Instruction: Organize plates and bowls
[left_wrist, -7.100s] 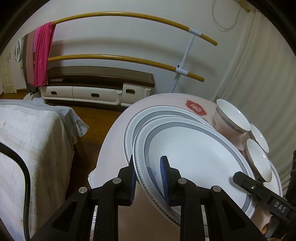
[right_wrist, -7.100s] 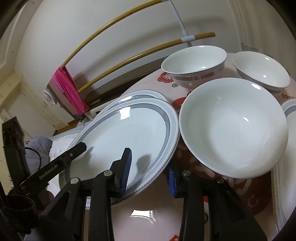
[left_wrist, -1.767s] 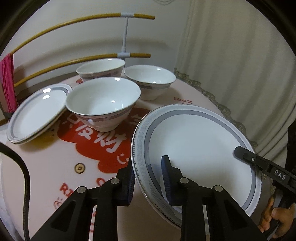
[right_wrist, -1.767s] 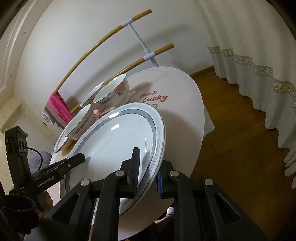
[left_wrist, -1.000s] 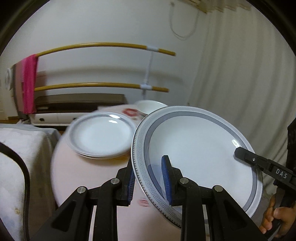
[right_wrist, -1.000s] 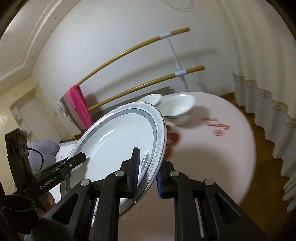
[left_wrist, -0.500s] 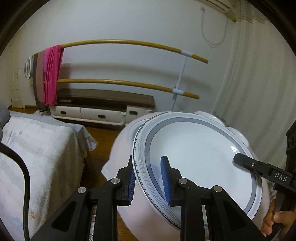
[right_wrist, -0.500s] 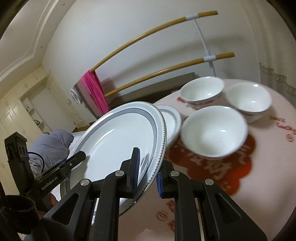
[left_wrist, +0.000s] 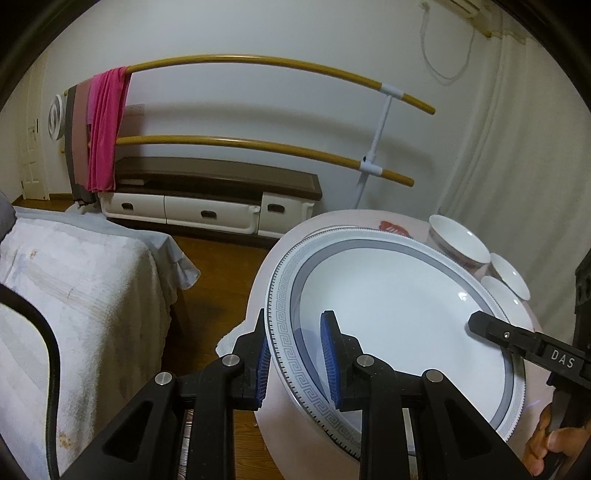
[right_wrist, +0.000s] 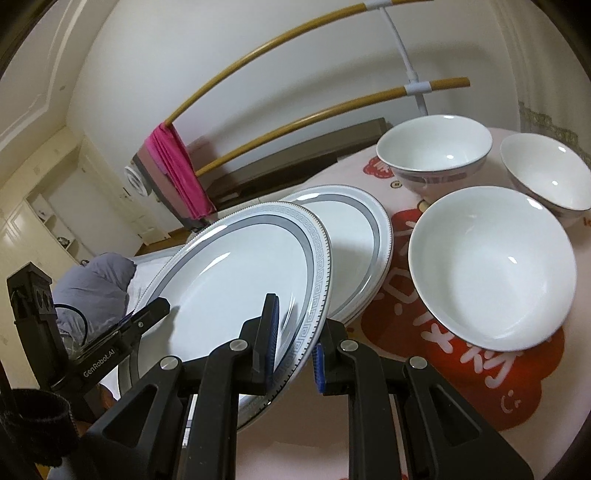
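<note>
A large white plate with a grey patterned rim (left_wrist: 399, 317) (right_wrist: 240, 273) is held between both grippers above the round table. My left gripper (left_wrist: 295, 354) is shut on its left rim. My right gripper (right_wrist: 293, 332) is shut on its opposite rim, with the plate tilted. Just beyond and partly under it lies a stack of like plates (right_wrist: 354, 236) on the table. Three white bowls stand to the right: a near one (right_wrist: 491, 266), a far one (right_wrist: 436, 151) and one at the right edge (right_wrist: 546, 173). The bowls also show in the left wrist view (left_wrist: 461, 243).
The round table (right_wrist: 461, 369) has a pale cloth with red print. A bed with a light cover (left_wrist: 74, 295) is to the left. A drying rack with a pink towel (left_wrist: 107, 125) and a low cabinet (left_wrist: 221, 199) stand by the wall. A curtain (left_wrist: 517, 166) hangs at right.
The held plate has been carried across the table from the right side toward the plate stack at the left and now hovers over the stack's near edge.
</note>
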